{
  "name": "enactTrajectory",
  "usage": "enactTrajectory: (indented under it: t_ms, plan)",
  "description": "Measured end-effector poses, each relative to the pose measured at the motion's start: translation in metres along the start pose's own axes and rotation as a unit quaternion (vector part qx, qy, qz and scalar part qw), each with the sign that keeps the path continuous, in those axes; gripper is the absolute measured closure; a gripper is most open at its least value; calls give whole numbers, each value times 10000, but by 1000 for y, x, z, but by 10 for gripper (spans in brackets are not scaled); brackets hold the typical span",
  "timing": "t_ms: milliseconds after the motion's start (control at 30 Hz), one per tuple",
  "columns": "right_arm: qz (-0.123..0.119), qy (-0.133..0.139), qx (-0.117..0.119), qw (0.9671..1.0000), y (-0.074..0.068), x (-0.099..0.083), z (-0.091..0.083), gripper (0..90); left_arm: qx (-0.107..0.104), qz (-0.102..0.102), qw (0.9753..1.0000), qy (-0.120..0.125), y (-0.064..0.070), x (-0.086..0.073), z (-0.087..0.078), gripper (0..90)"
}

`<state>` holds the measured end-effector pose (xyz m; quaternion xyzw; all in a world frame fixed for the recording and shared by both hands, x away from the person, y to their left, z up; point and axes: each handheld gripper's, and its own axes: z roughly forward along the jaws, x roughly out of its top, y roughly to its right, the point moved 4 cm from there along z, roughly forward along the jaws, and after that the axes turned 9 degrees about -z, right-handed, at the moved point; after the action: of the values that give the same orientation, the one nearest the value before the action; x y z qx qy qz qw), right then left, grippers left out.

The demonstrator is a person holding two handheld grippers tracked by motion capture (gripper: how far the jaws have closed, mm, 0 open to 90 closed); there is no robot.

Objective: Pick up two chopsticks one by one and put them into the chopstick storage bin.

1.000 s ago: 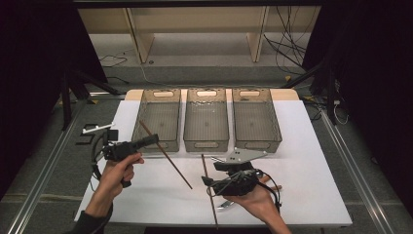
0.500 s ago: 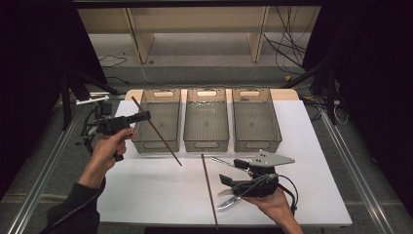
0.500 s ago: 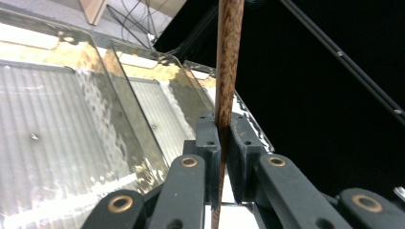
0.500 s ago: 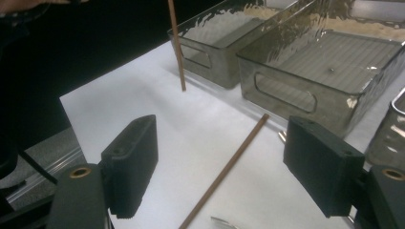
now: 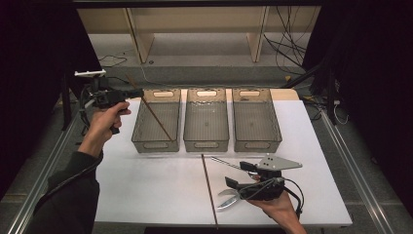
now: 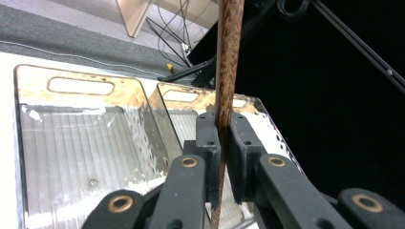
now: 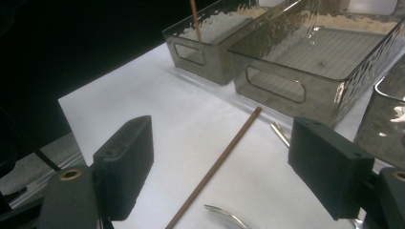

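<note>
My left gripper (image 5: 135, 92) is raised at the table's far left, shut on a brown chopstick (image 5: 152, 113). The stick slants down, and its lower end is inside the left clear bin (image 5: 156, 145). In the left gripper view the chopstick (image 6: 225, 71) stands pinched between the jaws of the left gripper (image 6: 223, 138). My right gripper (image 5: 237, 175) stands open low over the table's front. In the right gripper view a second chopstick (image 7: 205, 179) lies on the white table between the wide-apart jaws of the right gripper (image 7: 222, 143), untouched.
Three clear grey bins stand in a row: left, middle (image 5: 206, 145) and right (image 5: 257, 145). A metal fork (image 5: 226, 204) lies by my right gripper, and another metal utensil (image 5: 225, 162) sits just beyond it. The second chopstick (image 5: 209, 190) reaches the front edge.
My left gripper lifted the chopstick off the table and carried it back and left to the left bin. My right gripper drifted right and nearer the front edge, still open.
</note>
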<state>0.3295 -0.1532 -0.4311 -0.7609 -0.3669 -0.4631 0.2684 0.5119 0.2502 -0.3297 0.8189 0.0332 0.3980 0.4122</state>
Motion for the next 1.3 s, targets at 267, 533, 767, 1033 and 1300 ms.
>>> enactTrajectory:
  t_ms: [267, 533, 767, 1033, 1300]
  plan:
    - [-25, 49, 15, 10000, 0, -1, -1, 207, 364, -75, 9993, 83, -8, 19, 12, 842]
    - [-99, 155, -34, 9998, -2, 1, -3, 181, 629, -260, 9977, -37, -24, 20, 33, 841]
    - [-93, 164, -40, 9998, -4, 2, -3, 174, 775, -307, 9964, -145, -30, 15, 45, 841]
    - [-100, 109, -21, 9999, -5, 2, -1, 174, 848, -366, 9952, -308, -36, 7, 55, 839]
    - [-103, 90, -24, 9999, -5, 1, -1, 175, 875, -400, 9944, -443, -41, -1, 64, 838]
